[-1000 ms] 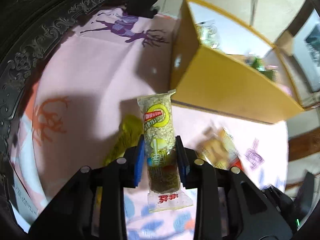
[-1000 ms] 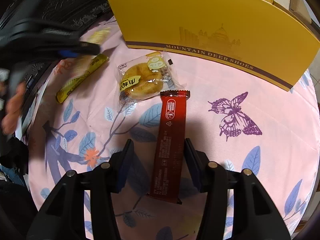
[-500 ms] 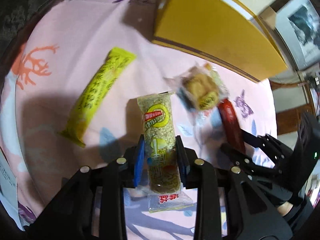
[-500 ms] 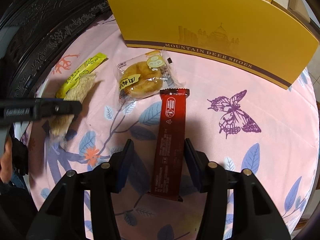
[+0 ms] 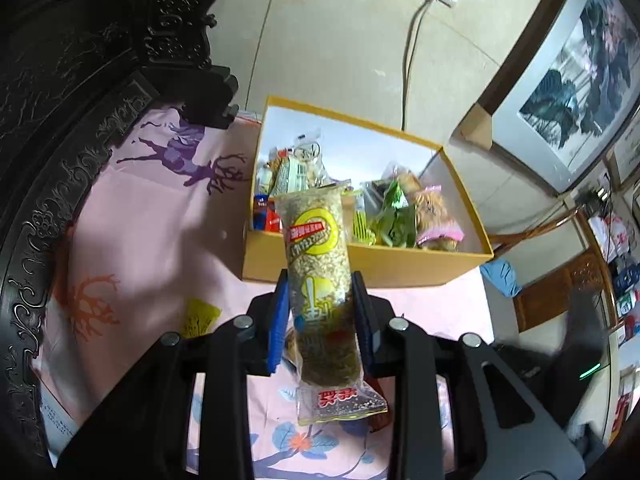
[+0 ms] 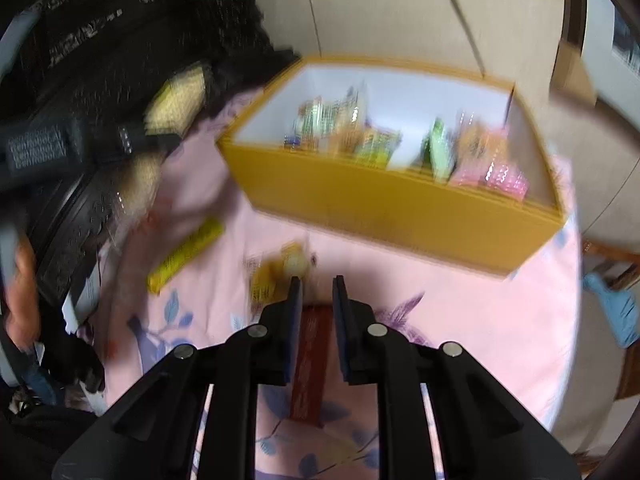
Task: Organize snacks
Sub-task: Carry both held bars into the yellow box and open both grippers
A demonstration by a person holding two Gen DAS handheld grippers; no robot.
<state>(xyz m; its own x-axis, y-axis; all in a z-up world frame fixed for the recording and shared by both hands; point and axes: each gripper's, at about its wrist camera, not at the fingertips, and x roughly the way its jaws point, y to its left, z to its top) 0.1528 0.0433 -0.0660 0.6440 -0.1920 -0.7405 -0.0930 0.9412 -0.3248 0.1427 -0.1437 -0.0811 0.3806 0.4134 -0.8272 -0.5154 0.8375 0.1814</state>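
My left gripper [image 5: 320, 304] is shut on a clear grain snack bar [image 5: 318, 268] with a yellow label, held upright in front of the open yellow box [image 5: 360, 268], which holds several snack packs. In the blurred right wrist view my right gripper [image 6: 317, 296] has narrowed around a dark red bar [image 6: 310, 364] that lies under and between its fingers; whether it grips the bar I cannot tell. The yellow box [image 6: 380, 208] is beyond it. A pastry pack [image 6: 276, 276] and a yellow bar [image 6: 184, 254] lie on the cloth to its left.
The pink patterned tablecloth [image 5: 132, 216] covers a round table with a dark carved wood frame [image 5: 48, 168] at the left. A wall socket and cable [image 5: 416, 40] are behind the box. My left gripper shows at the left of the right wrist view [image 6: 80, 148].
My left gripper has lifted and tilted up with the grain bar until the box's inside shows. My right gripper has narrowed around the red bar and tilted up; its view is blurred.
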